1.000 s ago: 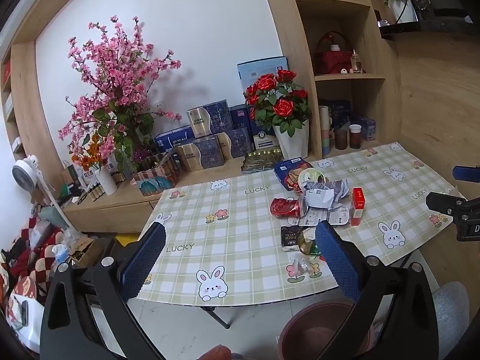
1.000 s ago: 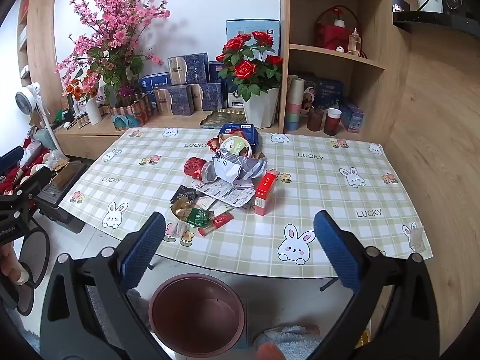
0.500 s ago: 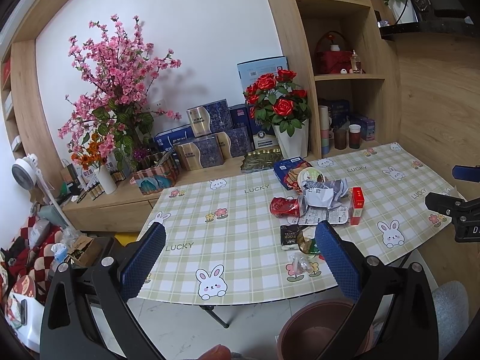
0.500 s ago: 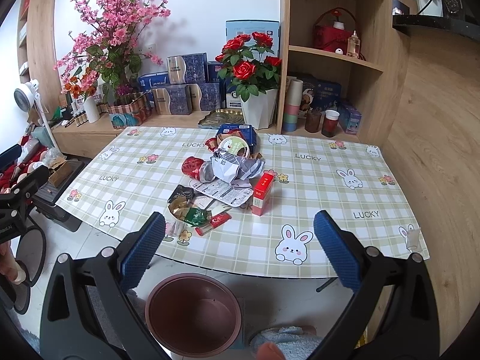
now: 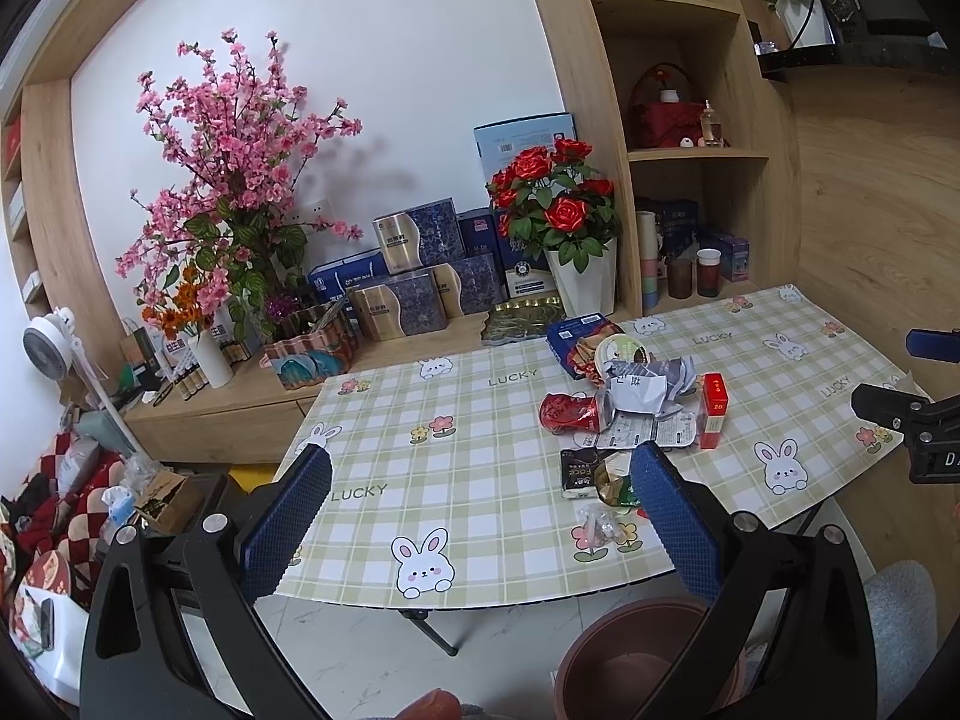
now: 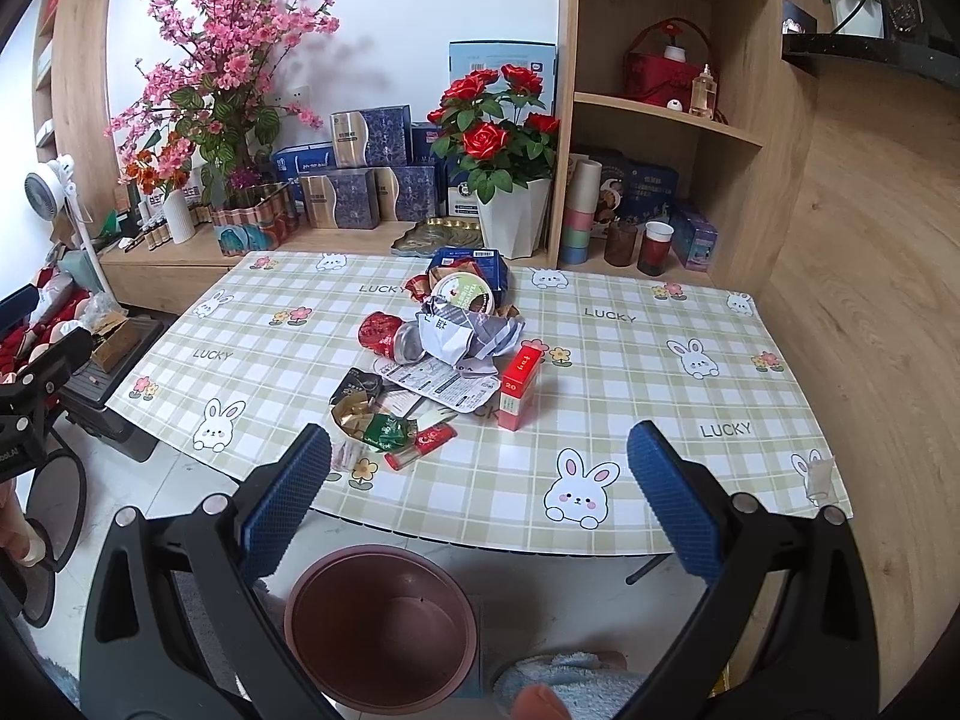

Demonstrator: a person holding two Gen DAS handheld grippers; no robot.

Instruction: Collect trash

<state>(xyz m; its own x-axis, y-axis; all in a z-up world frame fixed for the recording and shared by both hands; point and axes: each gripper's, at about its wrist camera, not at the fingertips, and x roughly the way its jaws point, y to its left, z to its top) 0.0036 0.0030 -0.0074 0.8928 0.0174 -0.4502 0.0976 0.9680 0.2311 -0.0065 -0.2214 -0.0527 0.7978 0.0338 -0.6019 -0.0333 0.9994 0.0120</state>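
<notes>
Currently both the left gripper [image 5: 480, 516] and right gripper [image 6: 480, 498] are spread wide and empty, short of the table. Trash pile [image 6: 441, 354] sits frame centre; brown bin [image 6: 381, 630] lower centre, on the floor. Risk: thin wrappers [image 6: 384, 429] slipping between pads, or the upright red box [image 6: 519, 387] toppling when nudged.

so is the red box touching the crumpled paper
Apart. The right wrist view shows checked cloth between the upright red box and the crumpled paper; the flat leaflet beside the box is a separate item.

Wrappers and crumpled paper [image 6: 456, 330] heaped mid-table, red box [image 6: 517, 386] upright beside, brown bin [image 6: 381, 624] below
</notes>
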